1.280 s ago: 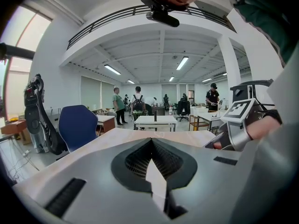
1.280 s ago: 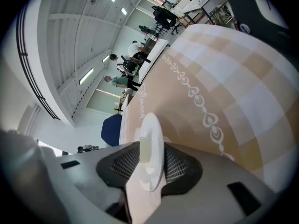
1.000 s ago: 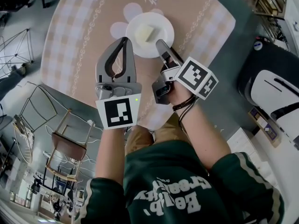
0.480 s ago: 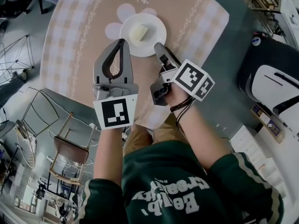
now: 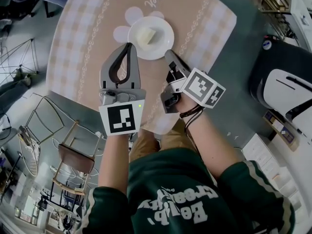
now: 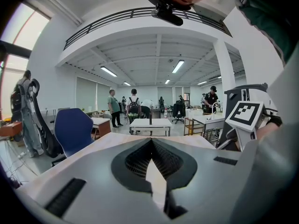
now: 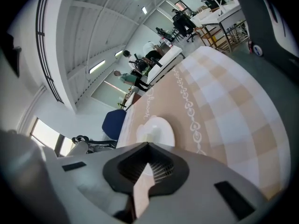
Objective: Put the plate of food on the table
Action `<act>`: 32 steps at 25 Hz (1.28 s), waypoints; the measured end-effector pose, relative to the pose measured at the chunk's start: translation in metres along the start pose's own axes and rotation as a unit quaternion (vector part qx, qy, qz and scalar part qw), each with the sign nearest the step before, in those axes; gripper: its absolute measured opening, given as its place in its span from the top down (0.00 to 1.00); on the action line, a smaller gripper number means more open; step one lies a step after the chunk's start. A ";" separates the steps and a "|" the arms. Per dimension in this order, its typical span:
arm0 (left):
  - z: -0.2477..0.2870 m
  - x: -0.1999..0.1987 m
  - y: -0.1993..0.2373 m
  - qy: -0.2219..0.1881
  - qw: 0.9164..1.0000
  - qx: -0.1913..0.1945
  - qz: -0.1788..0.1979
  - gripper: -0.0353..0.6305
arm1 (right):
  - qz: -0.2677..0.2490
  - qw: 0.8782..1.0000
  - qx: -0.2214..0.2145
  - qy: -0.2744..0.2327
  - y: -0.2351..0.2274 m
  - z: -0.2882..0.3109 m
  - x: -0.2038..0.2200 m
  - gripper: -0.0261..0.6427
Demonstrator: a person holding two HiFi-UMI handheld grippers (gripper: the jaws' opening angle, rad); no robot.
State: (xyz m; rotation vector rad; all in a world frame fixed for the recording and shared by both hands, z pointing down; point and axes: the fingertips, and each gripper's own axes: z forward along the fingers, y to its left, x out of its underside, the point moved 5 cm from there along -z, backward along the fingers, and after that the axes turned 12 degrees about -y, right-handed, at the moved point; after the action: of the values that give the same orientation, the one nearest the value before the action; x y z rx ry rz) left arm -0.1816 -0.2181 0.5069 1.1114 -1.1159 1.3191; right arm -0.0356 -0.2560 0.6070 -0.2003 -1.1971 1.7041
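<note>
A white plate (image 5: 160, 44) with a pale yellow block of food (image 5: 147, 34) rests on the table's tan checked cloth (image 5: 87, 28). My left gripper (image 5: 129, 46) is shut and empty, with its tip just left of the plate's near rim. My right gripper (image 5: 169, 53) is at the plate's near right rim; I cannot tell if it touches. Its jaws have just closed, nothing between them. In the right gripper view the plate (image 7: 159, 130) lies straight beyond the closed right gripper (image 7: 148, 146). The left gripper view shows the closed left gripper (image 6: 152, 141) and bare table beyond.
A chair (image 5: 73, 155) and wire racks (image 5: 44, 116) stand by the table's near left edge. A white and black machine (image 5: 287, 91) sits on the floor at the right. A blue chair (image 6: 72, 129) and several people stand far off in the room.
Both hands stay almost where they were beside the plate. The head view has shifted slightly, so the plate sits a little lower in the picture.
</note>
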 end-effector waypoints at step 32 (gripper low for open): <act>-0.091 -0.132 -0.015 -0.037 0.996 0.079 0.009 0.93 | -0.425 0.873 -0.203 -0.127 0.175 -0.146 -0.036 0.94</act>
State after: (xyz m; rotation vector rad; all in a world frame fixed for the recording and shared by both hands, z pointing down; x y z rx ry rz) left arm -0.1648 -0.1457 0.3637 1.2785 -1.0925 1.4097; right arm -0.0383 -0.1962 0.3843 0.2852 -1.5266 0.7089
